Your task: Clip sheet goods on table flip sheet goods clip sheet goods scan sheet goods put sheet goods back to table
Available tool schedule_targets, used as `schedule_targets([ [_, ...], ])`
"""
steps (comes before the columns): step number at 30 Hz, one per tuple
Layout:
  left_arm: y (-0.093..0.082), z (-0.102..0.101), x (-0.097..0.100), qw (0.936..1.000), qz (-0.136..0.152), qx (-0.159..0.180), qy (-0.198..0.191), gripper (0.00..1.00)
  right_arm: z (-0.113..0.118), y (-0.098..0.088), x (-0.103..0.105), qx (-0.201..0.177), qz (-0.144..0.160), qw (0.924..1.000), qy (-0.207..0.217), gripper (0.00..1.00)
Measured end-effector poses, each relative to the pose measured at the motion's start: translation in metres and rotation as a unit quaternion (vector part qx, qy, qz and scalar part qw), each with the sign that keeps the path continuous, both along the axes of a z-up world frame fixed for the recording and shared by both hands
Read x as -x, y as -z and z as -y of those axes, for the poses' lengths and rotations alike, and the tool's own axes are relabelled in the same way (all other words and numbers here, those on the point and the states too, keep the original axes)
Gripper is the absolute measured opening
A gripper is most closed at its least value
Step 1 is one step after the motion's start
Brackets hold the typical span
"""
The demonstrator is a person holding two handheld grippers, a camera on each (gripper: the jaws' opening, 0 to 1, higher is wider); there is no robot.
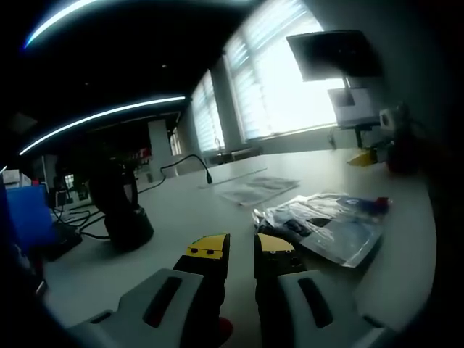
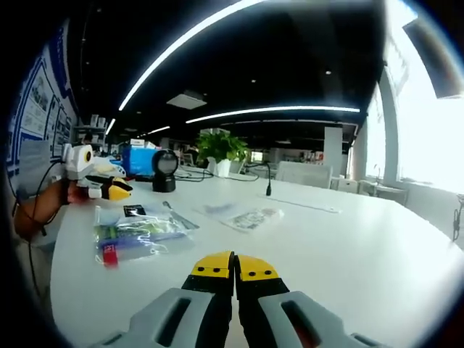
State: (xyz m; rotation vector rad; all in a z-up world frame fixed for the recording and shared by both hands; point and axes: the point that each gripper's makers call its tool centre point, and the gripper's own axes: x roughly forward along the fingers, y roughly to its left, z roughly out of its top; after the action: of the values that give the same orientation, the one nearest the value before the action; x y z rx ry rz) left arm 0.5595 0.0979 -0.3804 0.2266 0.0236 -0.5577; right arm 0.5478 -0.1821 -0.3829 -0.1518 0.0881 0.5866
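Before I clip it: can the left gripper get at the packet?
Probably yes. The packet lies flat on the table just ahead and right of the left gripper, bare tabletop between; its jaws are slightly apart.

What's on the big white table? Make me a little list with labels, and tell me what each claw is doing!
table: white table, large and curved
nearest item: clear plastic packet, flat on the table, ahead and to the right of the left claw
same packet from the other side, ahead and to the left of the right claw
further back: flat printed sheet
scanner: black scanner on a stand
plant: green, at the far end
left claw: slightly open, holding nothing
right claw: shut, holding nothing
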Motion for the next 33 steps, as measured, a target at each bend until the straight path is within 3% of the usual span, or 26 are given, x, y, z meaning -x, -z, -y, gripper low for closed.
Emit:
schedule_targets([
  [6,0.001,0.006,0.004,0.9999,0.007,-0.015,0.005,0.06,-0.003,0.001,0.002,0.005,-0.001,1.0000,-0.005,0.00],
  [33,0.002,0.005,0.003,0.9999,0.005,-0.014,0.003,0.06,0.003,0.005,-0.010,0.021,0.000,0.9998,-0.005,0.00],
])
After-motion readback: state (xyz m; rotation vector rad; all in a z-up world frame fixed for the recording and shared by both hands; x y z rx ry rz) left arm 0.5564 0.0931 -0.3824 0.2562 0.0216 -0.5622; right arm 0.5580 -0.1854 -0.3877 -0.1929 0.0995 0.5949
